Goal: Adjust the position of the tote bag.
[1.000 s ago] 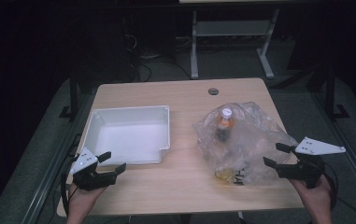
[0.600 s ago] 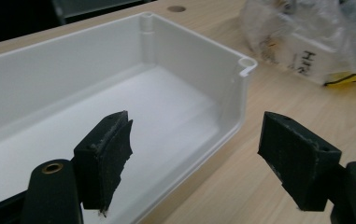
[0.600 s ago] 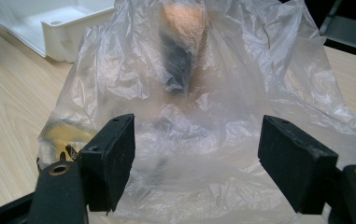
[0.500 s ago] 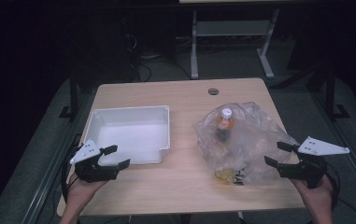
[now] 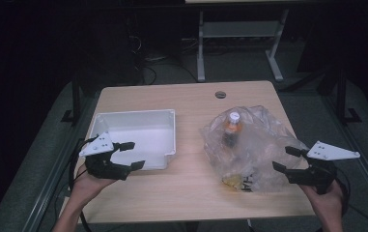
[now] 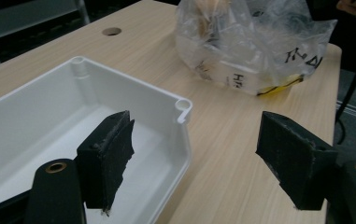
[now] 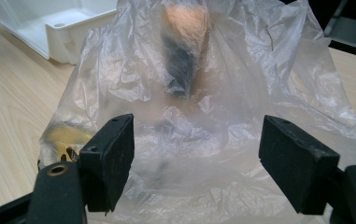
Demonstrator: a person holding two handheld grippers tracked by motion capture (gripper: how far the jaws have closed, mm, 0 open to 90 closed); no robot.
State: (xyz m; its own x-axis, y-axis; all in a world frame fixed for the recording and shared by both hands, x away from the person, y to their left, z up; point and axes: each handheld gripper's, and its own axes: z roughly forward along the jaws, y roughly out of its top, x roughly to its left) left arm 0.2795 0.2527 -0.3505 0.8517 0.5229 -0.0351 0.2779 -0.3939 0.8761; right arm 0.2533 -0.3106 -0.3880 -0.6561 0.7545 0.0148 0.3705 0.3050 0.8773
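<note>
- Black handwritten marks on the clear plastic bag (image 6: 255, 51), right side; the characters are too crumpled and blurred to read.
- No other legible text anywhere.

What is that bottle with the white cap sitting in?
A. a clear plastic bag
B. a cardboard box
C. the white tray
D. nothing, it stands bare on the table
A: the bottle sits inside the crumpled clear plastic bag on the right half of the table, apart from the white tray.
</note>
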